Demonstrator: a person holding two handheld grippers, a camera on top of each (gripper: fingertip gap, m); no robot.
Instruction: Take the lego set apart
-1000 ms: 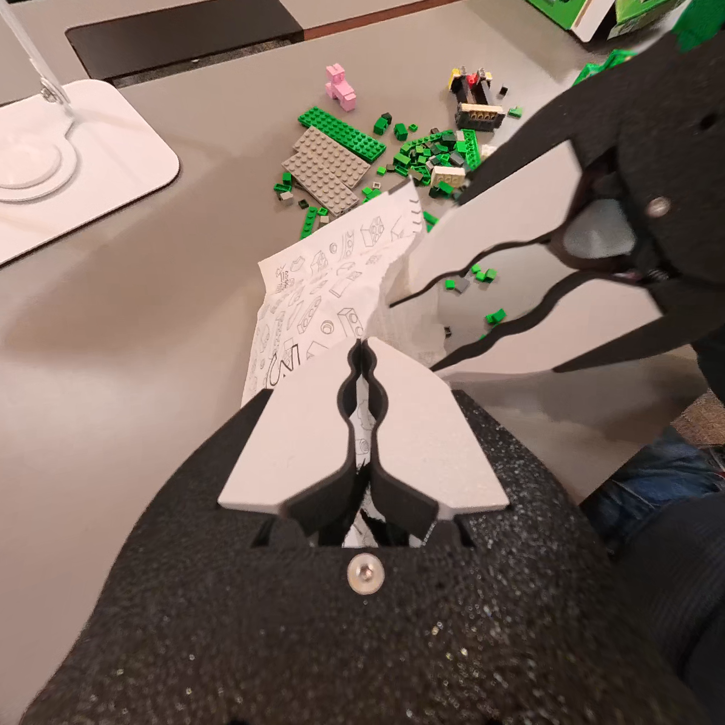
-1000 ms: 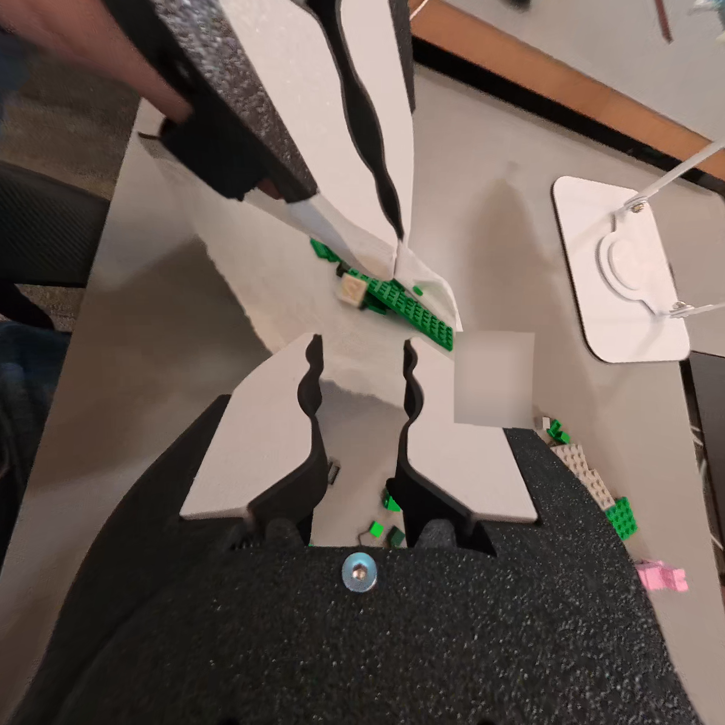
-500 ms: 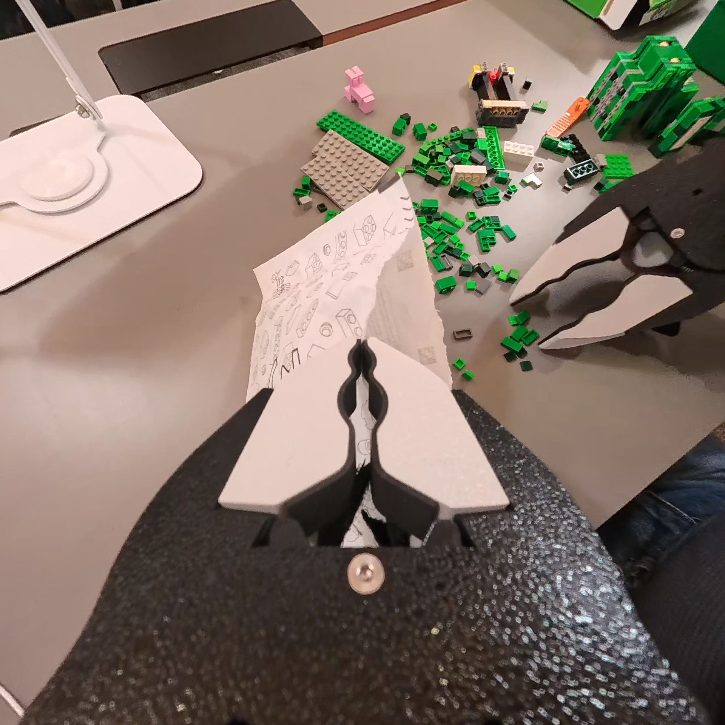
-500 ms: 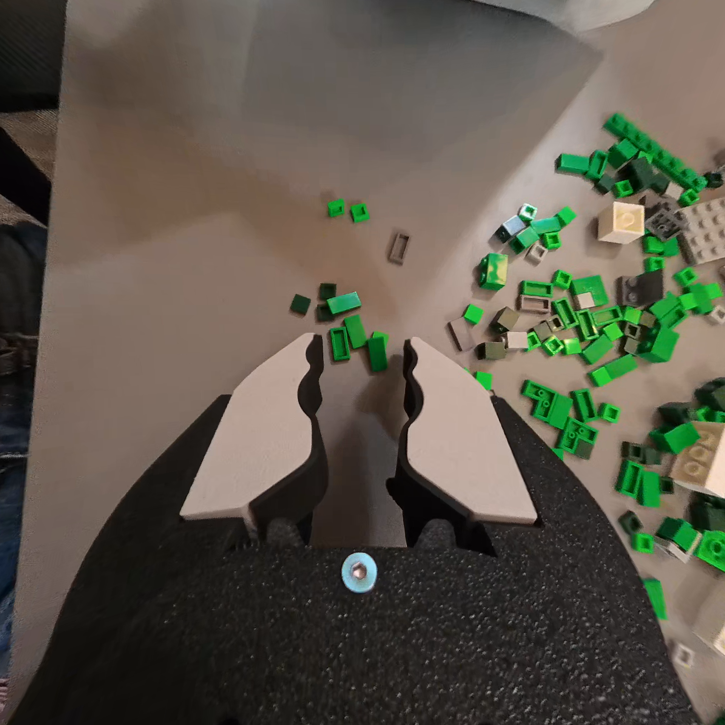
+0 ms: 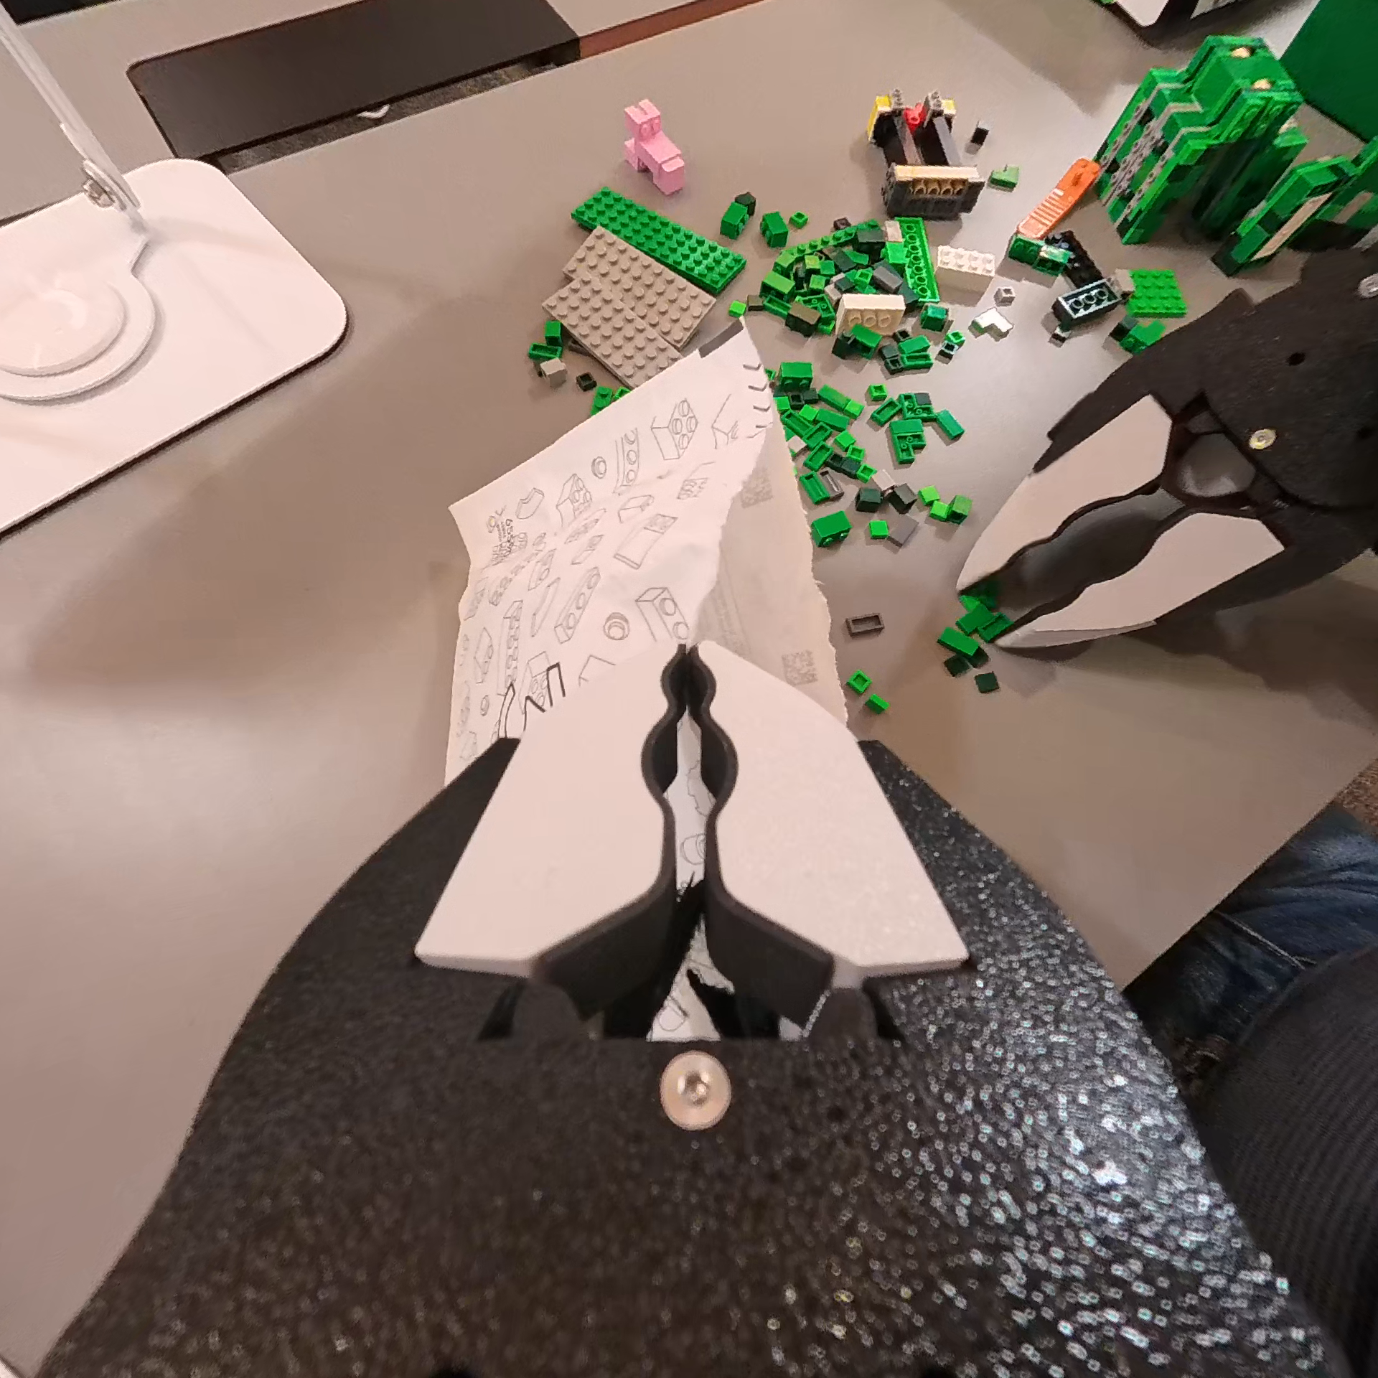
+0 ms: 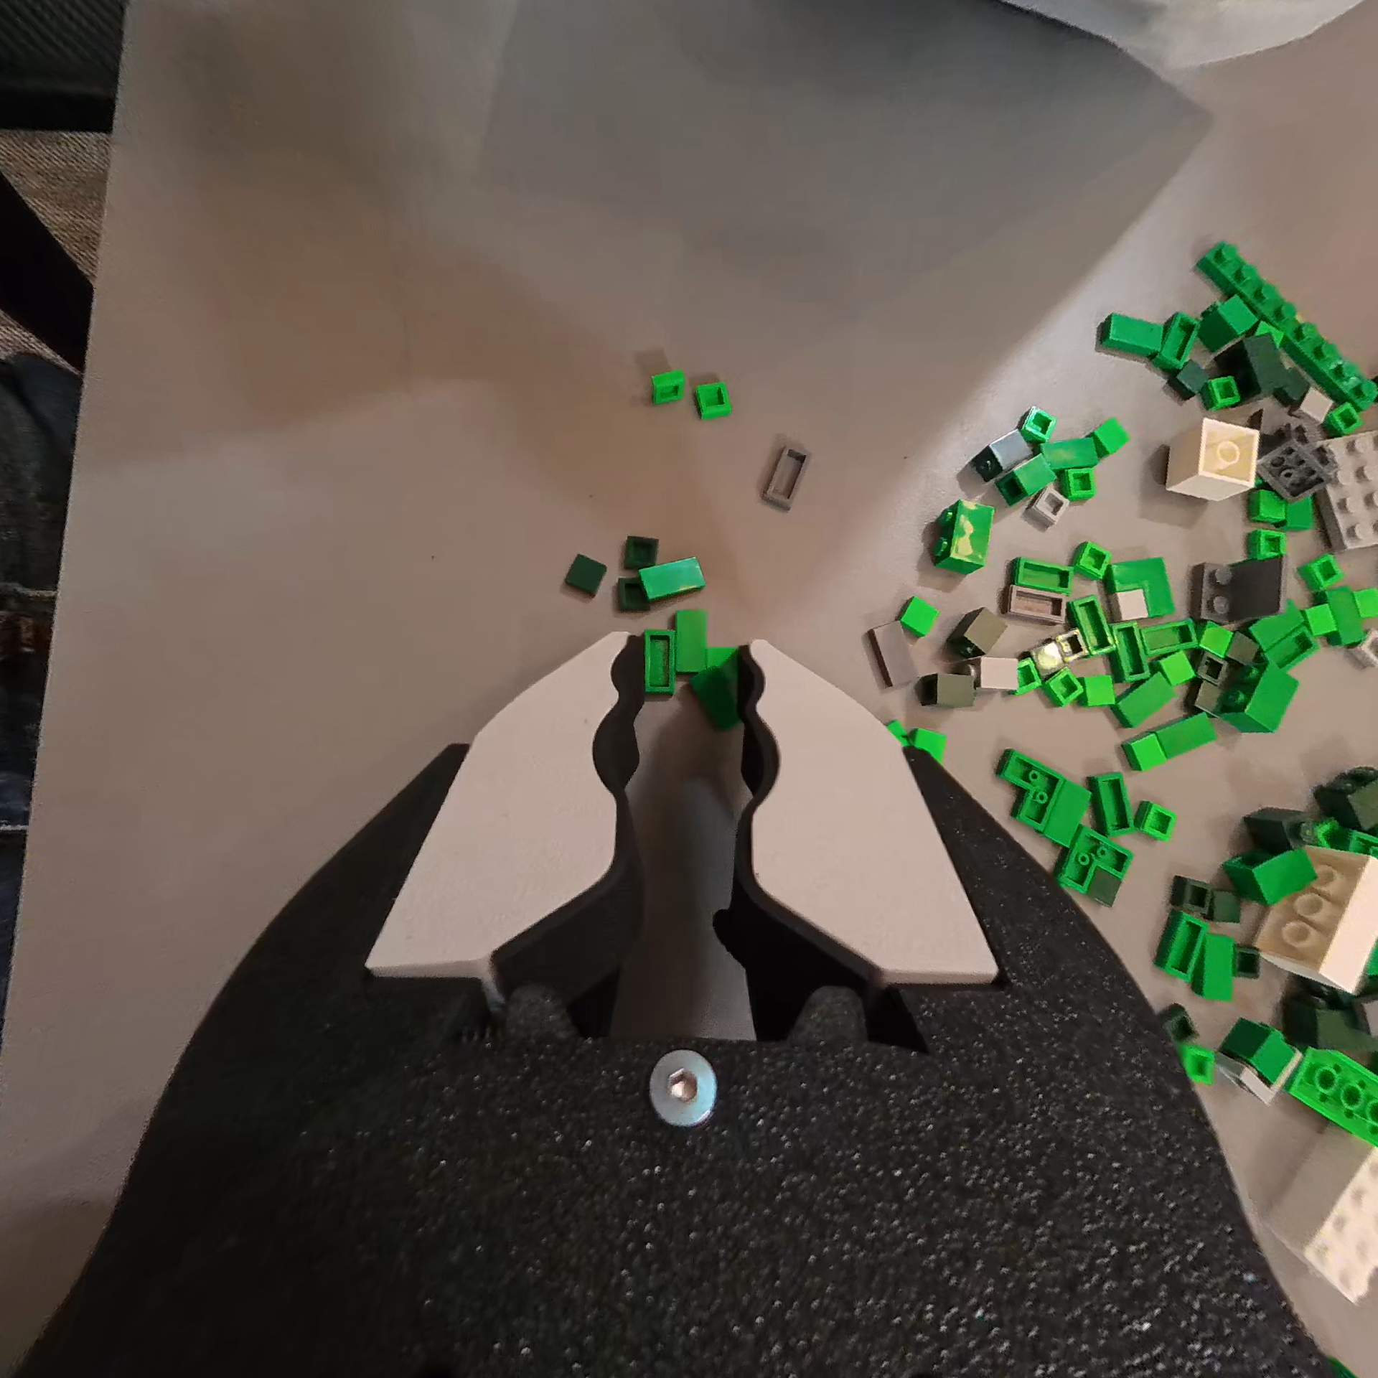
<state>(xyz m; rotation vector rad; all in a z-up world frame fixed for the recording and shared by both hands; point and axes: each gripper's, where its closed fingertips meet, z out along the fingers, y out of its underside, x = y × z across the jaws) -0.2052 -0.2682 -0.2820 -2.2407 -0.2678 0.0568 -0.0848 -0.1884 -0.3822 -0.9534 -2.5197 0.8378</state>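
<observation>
My left gripper (image 5: 690, 656) is shut on a torn white paper bag (image 5: 619, 522) printed with brick drawings, held above the grey table. My right gripper (image 6: 690, 645) is open, its jaws narrowed around a few small green tiles (image 6: 660, 664) that lie on the table between its tips. It also shows at the right of the left wrist view (image 5: 992, 611), tips down at the tiles (image 5: 969, 630). A spread of loose green, grey and white pieces (image 5: 857, 298) lies beyond, and shows in the right wrist view (image 6: 1118, 634). A built green model (image 5: 1208, 149) stands at the far right.
A grey plate (image 5: 626, 306), a green plate (image 5: 656, 238), a pink figure (image 5: 652, 149), a small black build (image 5: 925, 164) and an orange tool (image 5: 1055, 201) lie farther back. A white stand base (image 5: 112, 313) is at the left. The table edge and a person's leg (image 5: 1230, 969) are at the right. Spacing between my two grippers at the tips: around 20 centimetres.
My right gripper moved away from the paper bag, came down to the table at the small green tiles, and its jaws narrowed. My left gripper kept hold of the bag.
</observation>
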